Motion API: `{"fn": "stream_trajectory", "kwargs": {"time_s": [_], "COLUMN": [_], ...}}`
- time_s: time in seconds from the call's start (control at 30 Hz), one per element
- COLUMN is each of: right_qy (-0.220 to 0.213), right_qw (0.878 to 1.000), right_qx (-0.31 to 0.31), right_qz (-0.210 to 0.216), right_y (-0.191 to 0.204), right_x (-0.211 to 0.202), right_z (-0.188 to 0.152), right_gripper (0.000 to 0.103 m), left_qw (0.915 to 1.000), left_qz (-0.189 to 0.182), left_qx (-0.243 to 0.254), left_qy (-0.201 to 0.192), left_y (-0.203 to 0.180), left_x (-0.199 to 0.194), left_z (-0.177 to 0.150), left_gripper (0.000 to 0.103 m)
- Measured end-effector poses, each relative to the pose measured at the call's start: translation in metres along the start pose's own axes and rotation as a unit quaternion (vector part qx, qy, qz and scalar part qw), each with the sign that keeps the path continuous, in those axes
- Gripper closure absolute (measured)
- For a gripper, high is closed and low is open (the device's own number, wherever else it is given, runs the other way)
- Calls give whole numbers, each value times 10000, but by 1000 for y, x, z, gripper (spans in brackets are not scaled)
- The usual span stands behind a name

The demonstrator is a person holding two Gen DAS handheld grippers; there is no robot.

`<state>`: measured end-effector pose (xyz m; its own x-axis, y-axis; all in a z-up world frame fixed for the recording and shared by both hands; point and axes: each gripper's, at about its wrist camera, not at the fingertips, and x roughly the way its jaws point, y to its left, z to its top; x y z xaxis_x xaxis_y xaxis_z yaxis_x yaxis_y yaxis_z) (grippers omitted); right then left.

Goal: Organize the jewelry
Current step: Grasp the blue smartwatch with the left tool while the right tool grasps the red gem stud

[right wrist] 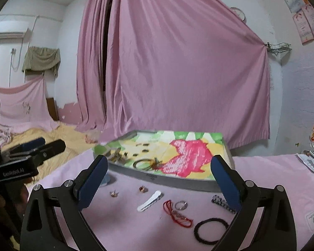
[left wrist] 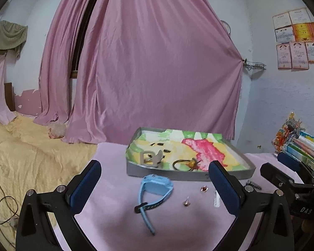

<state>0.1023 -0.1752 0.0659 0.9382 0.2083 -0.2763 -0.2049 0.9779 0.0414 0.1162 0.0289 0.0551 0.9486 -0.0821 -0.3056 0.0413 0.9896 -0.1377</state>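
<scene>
Jewelry lies loose on the pink cloth just before the tray's near rim: blue watch, white clip, red cord, black hair tie. I see my left gripper spread wide above the watch, empty. My right gripper is also released, holding nothing.

Between the open jaws of the left gripper the blue watch lies on the pink worktop, with bare cloth around it. Behind it the wall of the grey tray blocks the way forward. Under the right gripper the passage is crowded: white clip, red cord, ring, black hair tie. Books stand at the right edge.
</scene>
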Motion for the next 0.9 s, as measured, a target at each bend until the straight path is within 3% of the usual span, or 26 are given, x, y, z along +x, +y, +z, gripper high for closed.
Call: {"fn": "stream_trajectory", "kwargs": {"time_s": [0.23,0.43,0.57,0.8,0.9], "right_qy": [837,1648,2082,2752,2928], "right_qw": [9961,9850,9759,9546,9482], "right_qx": [106,103,0,-248,-403], "right_qz": [246,495,658,1113,1166], "right_y": [4,6,6,12,17], "right_x": [35,71,93,133,145], "right_z": [-9,-17,-18,-20,-22], "right_gripper": [6,8,34,60,70], "left_qw": [9990,9933,9864,9694,9606], "left_qz": [118,-51,-255,-564,-742], "left_qx": [2,-154,-302,-440,-583], "left_qy": [433,1142,1596,2348,2616], "left_y": [16,27,32,30,30], "left_x": [18,48,70,103,115], "left_z": [-8,-15,-20,-28,-30], "left_gripper": [0,0,0,0,5]}}
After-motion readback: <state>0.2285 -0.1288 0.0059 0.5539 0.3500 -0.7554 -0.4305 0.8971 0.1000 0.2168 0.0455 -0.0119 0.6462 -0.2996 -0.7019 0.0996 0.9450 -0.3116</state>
